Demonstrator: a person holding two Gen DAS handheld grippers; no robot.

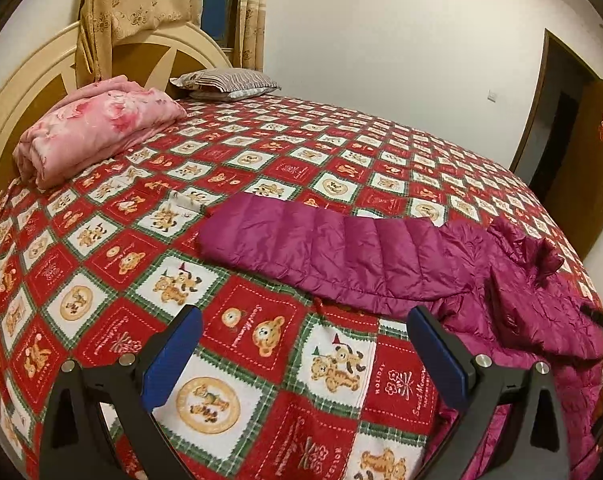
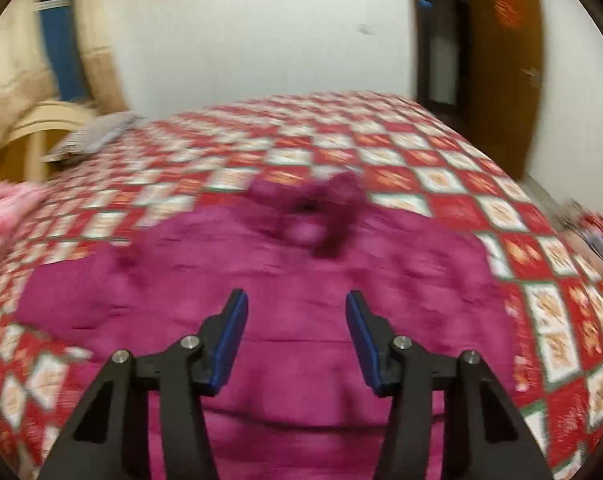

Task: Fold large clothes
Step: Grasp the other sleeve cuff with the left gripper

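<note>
A magenta quilted puffer jacket (image 1: 381, 256) lies spread on the bed, one sleeve stretched out to the left, its body hanging toward the bed's near right edge. My left gripper (image 1: 304, 316) is open and empty above the bedspread, just in front of the sleeve. In the blurred right wrist view the jacket (image 2: 285, 280) fills the middle, collar (image 2: 321, 212) at the far side. My right gripper (image 2: 296, 300) is open and empty, hovering over the jacket's body.
The bed has a red, white and green teddy-bear bedspread (image 1: 261, 168). A folded pink blanket (image 1: 97, 128) and a striped pillow (image 1: 225, 82) lie by the headboard (image 1: 17, 92). Curtains hang behind. A wooden door (image 1: 589, 152) stands open at the right.
</note>
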